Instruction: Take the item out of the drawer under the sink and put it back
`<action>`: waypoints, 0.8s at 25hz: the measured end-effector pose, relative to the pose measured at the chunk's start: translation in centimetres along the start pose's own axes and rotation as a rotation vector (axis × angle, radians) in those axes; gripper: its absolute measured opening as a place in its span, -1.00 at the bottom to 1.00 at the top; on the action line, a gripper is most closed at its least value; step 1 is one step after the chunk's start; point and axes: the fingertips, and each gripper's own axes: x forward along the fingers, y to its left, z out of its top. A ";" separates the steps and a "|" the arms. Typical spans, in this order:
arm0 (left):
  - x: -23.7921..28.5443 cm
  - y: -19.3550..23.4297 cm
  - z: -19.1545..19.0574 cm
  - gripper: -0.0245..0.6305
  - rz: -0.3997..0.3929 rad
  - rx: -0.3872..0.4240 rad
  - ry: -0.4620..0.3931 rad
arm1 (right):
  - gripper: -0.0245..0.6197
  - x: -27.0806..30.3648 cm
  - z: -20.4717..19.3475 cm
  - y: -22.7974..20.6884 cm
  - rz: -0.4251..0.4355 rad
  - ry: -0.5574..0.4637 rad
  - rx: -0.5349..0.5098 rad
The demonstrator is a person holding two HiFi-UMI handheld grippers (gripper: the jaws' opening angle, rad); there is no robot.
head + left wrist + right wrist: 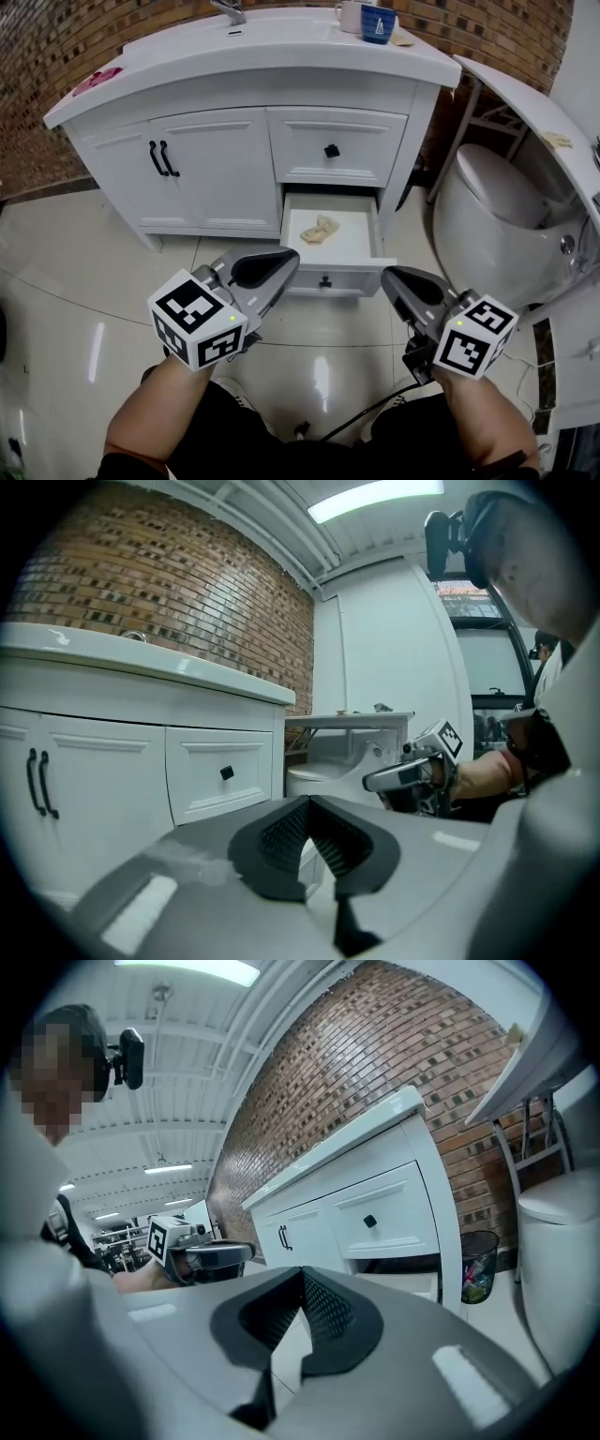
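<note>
Lying crumpled in the boxy white drawer (354,238) — a beige rag (319,230).

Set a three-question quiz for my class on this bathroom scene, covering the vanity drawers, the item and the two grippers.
1. True or false: the lower drawer of the vanity is open, and the upper drawer is shut.
2. Where does the beige item lie? A on the sink top; B inside the lower drawer; C on the floor tiles.
3. Fill in: the jaws of the left gripper and the right gripper are both ____ and hold nothing.
Key: 1 true; 2 B; 3 shut.
</note>
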 end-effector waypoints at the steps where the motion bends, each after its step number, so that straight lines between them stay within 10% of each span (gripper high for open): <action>1: -0.1 0.0 -0.5 -0.91 0.010 0.000 -0.002 | -0.91 -0.1 -0.3 0.2 -0.003 0.007 -0.005; 20: -0.9 -2.6 -2.3 -0.91 -0.068 -0.081 -0.036 | -0.91 -0.4 -1.7 1.1 -0.020 0.048 -0.032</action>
